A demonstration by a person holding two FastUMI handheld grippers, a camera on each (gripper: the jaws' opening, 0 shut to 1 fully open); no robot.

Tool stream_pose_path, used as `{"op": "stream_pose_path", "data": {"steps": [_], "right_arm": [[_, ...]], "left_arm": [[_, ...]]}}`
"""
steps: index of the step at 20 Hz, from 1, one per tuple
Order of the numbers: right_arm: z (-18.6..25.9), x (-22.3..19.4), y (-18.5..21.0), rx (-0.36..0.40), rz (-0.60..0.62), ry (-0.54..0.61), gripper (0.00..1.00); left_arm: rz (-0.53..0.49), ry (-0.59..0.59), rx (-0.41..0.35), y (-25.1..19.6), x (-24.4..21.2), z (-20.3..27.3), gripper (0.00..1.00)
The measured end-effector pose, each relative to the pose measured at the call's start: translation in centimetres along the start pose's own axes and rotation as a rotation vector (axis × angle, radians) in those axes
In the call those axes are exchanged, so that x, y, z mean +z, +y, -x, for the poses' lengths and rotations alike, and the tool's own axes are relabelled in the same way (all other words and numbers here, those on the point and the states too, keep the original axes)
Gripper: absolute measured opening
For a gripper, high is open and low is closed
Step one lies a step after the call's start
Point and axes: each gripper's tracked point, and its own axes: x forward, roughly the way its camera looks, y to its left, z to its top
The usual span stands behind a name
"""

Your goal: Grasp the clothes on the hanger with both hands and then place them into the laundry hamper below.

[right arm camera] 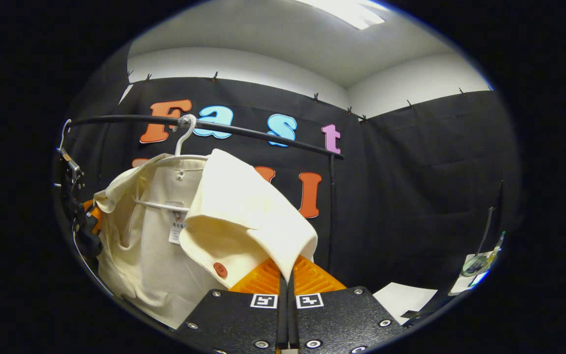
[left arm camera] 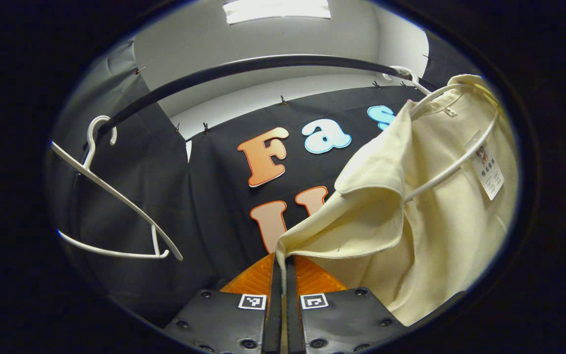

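Hanging: cream shirt (left arm camera: 440, 216) on white hanger (left arm camera: 452, 164), rail (left arm camera: 263, 64).
L hand-held gripper (left arm camera: 283, 263): clenched on shirt edge.
R hand-held gripper (right arm camera: 287, 278): clenched on shirt edge.

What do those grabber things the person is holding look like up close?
Each one is built the same. The left gripper has two flat black plates with round screws along them, and each plate carries a small square black-and-white marker near the middle seam. Ridged, ribbed pads sit on the jaws ahead of the plates. The right gripper shows the same black plates, screws, paired square markers and ridged pads.
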Motion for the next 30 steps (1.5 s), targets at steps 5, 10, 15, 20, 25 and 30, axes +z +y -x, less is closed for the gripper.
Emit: {"op": "stream_pose_path", "data": {"steps": [5,10,15,20,25,30], "right_arm": [[-1.5,4.5,-4.9,-0.084,-0.042,-0.087,0.00],[-4.5,9.9,-8.8,-0.135,-0.074,-0.164,0.00],[-9.1,11.5,-9.7,-0.121,-0.086,-0.203,0.00],[-13.6,7.0,-8.4,-0.092,-0.138,-0.142,0.00],[-13.3,1.9,-5.5,-0.018,-0.180,-0.069,0.00],[-9.7,-1.4,-4.4,-0.001,-0.139,-0.035,0.00]], "left_arm": [[0.020,0.010,0.011,0.7,0.0,-3.1,0.14],[0.045,-0.007,0.027,0.2,0.8,-6.1,0.14],[0.272,-0.017,0.039,0.0,0.1,-8.2,0.15],[0.310,0.010,0.094,-0.5,-2.0,-9.0,0.14],[0.349,0.106,0.117,0.2,-5.9,-8.6,0.14],[0.287,0.117,0.112,2.5,-7.7,-5.4,0.14]]}}
